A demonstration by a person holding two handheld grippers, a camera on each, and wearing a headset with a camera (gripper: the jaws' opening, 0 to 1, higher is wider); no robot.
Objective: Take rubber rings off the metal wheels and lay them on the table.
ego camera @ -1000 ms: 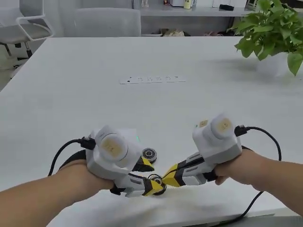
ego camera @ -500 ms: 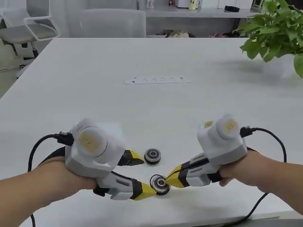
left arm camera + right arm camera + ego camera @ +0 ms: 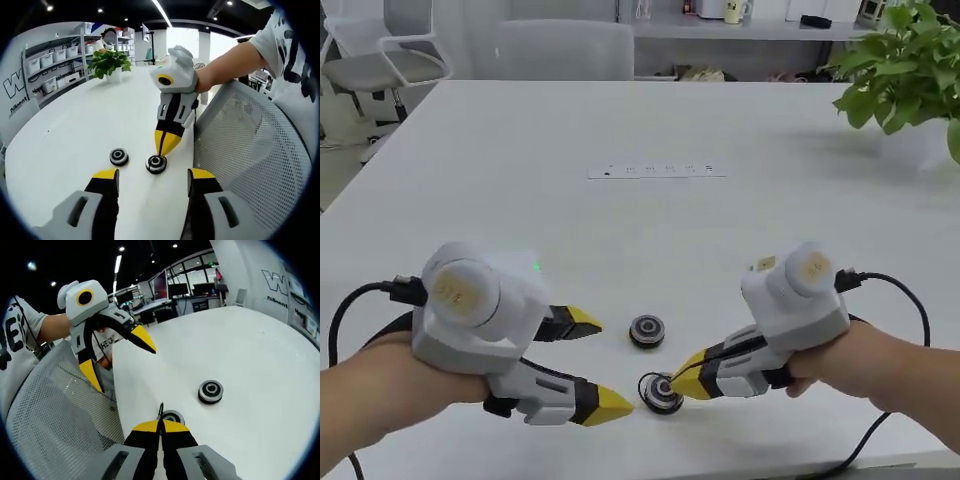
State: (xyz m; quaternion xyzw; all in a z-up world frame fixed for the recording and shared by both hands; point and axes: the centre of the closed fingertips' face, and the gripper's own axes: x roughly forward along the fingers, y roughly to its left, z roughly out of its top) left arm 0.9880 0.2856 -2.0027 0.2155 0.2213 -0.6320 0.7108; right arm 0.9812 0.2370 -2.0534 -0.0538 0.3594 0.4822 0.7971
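The right gripper (image 3: pixel 676 379) (image 3: pixel 161 425) is held with its two yellow tips pressed together. A thin dark band, which looks like a rubber ring (image 3: pixel 161 408), is pinched between them. The near metal wheel (image 3: pixel 661 393) (image 3: pixel 172 417) is touched by these tips and lies flat on the white table (image 3: pixel 650 240). The left gripper (image 3: pixel 605 362) (image 3: pixel 153 177) is held with its jaws wide apart, and nothing is gripped in it. Its lower tip is seen just beside the near metal wheel (image 3: pixel 156 164), on the side away from the right gripper (image 3: pixel 164 146). In the right gripper view, the left gripper (image 3: pixel 124 366) is seen raised above the table edge. A second metal wheel (image 3: pixel 647 330) (image 3: pixel 119 156) (image 3: pixel 210 392) is found a little past both grippers, near the upper tip of the left one, and is not touched. Each gripper is held by a hand. Far beyond the grippers a flat white power strip (image 3: pixel 657 170) is laid on the table, and a green plant (image 3: pixel 900 60) is seen far past the right gripper.
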